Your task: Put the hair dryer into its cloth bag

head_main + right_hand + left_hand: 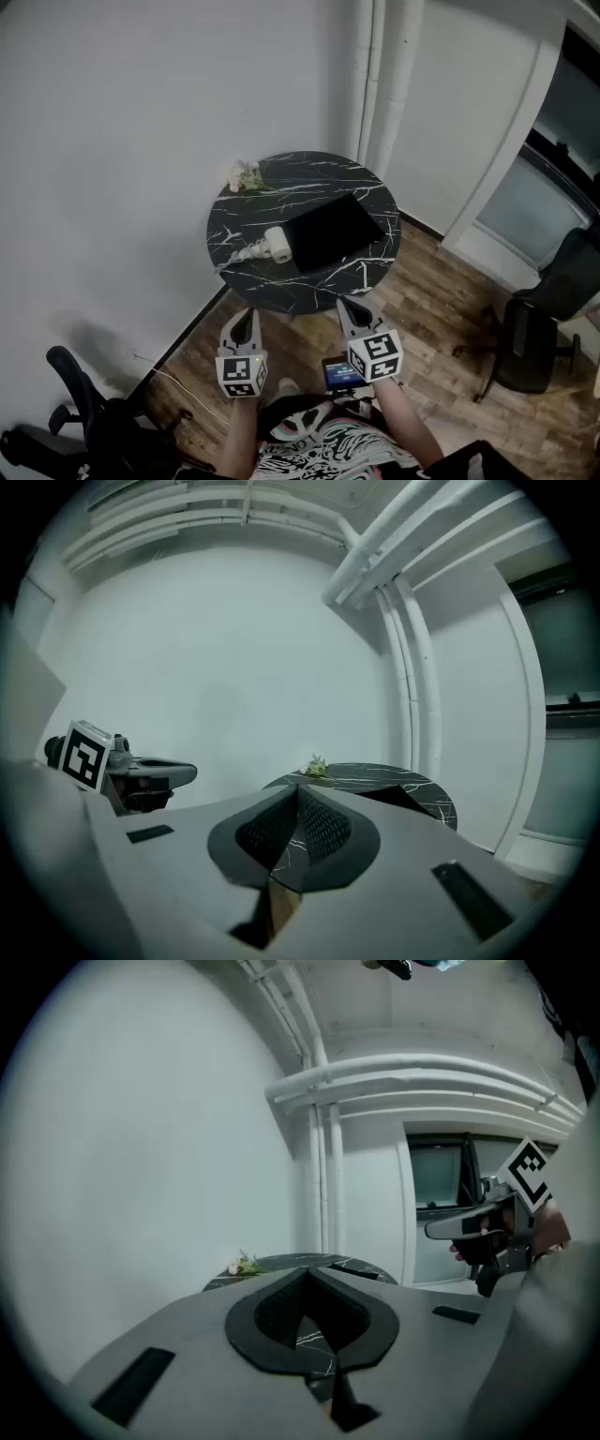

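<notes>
Grey left gripper (pixel 244 315), grey right gripper (pixel 351 304), both pressed together on nothing, short of the round black marble table (pixel 309 292), only the head view catches the white hair dryer (pixel 269 246) on it, just beside the flat black cloth bag (pixel 333 232)

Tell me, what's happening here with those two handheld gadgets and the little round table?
A person stands before a round black marble table, holding a left gripper and a right gripper, one in each hand. Both pairs of jaws are closed on nothing, and both are short of the table's near edge. On the table a white hair dryer lies beside a flat black cloth bag, with a small sprig of flowers at the far edge. Bagging the dryer has not yet begun.
</notes>
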`<state>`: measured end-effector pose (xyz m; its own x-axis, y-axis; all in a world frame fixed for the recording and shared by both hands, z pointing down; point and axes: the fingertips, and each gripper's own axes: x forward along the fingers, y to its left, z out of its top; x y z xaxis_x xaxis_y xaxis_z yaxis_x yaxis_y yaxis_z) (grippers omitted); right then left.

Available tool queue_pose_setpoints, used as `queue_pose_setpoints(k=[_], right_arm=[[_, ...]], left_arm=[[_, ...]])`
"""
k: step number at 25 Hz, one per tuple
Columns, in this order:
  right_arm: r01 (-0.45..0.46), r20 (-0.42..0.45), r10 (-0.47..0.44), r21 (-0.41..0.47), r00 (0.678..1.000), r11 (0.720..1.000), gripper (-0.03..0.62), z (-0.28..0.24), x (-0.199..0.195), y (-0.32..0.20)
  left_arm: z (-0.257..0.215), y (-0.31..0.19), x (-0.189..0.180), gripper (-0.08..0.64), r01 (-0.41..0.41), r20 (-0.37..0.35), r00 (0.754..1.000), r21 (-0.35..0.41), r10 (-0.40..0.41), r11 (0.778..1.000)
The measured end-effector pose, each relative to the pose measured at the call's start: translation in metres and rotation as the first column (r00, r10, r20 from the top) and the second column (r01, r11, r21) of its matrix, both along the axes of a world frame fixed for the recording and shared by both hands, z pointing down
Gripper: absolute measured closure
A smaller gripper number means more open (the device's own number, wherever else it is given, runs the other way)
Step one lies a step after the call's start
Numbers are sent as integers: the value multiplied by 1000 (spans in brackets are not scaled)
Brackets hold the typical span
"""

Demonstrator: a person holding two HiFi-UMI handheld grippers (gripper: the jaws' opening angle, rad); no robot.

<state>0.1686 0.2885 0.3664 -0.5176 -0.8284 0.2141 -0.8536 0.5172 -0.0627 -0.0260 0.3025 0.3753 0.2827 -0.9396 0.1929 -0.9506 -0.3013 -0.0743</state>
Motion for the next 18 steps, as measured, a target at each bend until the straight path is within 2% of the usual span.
queue_pose_setpoints(k=[10, 15, 18], right_arm=[[5, -8, -5, 3, 1000, 1000, 574, 1, -1, -6], [0, 65, 0, -2, 998, 1000, 574, -1, 1, -6], [1, 68, 0, -13, 998, 1000, 574, 4, 0, -8]], left_arm=[[2, -1, -6, 546, 19, 5, 1000, 5, -19, 1000], [2, 2, -7, 546, 26, 5, 1000, 3, -26, 1000], [4, 3, -7, 546, 22, 27, 999, 1, -22, 1000]])
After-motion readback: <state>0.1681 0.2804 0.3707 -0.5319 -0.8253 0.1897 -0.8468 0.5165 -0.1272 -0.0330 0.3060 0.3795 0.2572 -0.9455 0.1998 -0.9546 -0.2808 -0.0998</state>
